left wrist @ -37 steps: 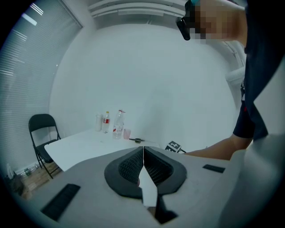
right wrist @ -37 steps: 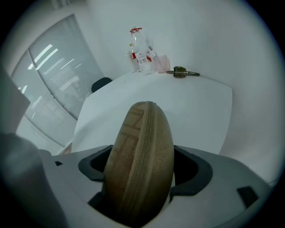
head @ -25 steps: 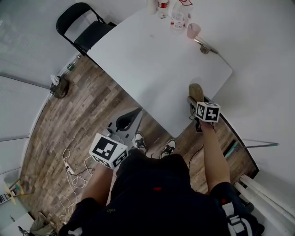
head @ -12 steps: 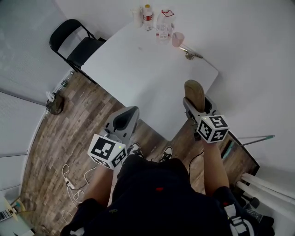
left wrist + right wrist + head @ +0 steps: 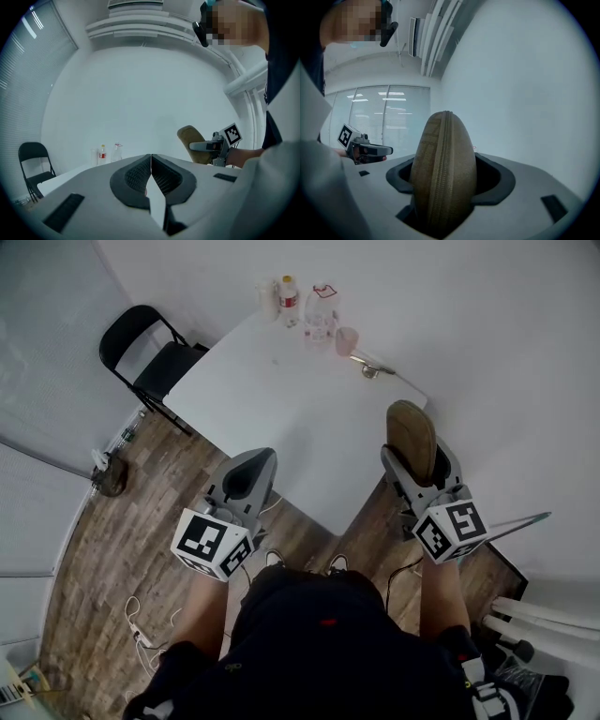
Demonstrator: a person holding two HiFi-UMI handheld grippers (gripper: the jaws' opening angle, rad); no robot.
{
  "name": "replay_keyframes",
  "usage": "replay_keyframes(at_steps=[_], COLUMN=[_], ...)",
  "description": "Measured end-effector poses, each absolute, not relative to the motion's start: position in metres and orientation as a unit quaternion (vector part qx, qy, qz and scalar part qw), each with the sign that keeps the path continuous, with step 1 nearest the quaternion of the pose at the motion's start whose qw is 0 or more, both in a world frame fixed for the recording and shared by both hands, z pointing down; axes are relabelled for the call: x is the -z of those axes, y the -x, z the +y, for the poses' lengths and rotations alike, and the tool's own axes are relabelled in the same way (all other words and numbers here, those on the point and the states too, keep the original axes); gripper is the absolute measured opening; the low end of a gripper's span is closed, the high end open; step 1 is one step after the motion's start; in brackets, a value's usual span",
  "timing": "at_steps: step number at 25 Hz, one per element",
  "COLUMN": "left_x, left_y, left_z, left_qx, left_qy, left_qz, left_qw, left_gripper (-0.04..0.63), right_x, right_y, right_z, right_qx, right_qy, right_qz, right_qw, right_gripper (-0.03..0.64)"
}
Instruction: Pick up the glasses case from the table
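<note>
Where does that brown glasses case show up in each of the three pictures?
Head view: right of centre, the glasses case held in the right gripper.
Left gripper view: right of centre, at mid-height.
Right gripper view: dead centre, between the jaws.
Shared landmark: the bottles, in head and left gripper views only.

Bright, even indoor light, soft shadows; both gripper views bend strongly toward dark, vignetted edges; no motion blur.

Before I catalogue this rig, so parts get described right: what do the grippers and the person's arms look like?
The left gripper and right gripper are both light grey, wedge-shaped shells with black ribbed pads. Each carries a white cube printed with black square markers. The person wears dark short sleeves.
</note>
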State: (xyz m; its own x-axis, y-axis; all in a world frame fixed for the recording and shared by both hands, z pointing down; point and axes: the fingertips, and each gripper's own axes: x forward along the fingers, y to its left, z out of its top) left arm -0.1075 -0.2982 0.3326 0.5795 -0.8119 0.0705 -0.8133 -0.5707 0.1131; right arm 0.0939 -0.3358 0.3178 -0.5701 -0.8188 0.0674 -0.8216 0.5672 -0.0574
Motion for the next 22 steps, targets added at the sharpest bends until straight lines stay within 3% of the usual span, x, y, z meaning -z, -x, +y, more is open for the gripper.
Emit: replay_keyframes(at_steps=[9, 22], left_x=[-0.307, -0.300], left_y=[0.110, 0.116], left_z=[-0.295, -0.294], left_qx=[0.001, 0.012], left_qy=[-0.888, -0.888], left_qz=[-0.460, -0.460], left_qw=[0.028, 0.028], left_gripper=[0.023, 0.023], right_x=[-0.272, -0.274], right_y=[-0.097, -0.088], right_z=[-0.309, -0.305], right_qx=[-0.003, 0.009], right_qy=[-0.461, -0.458], right_qz=[-0.887, -0.889], right_qw=[-0.019, -0.005], right_gripper=[0.324, 0.324])
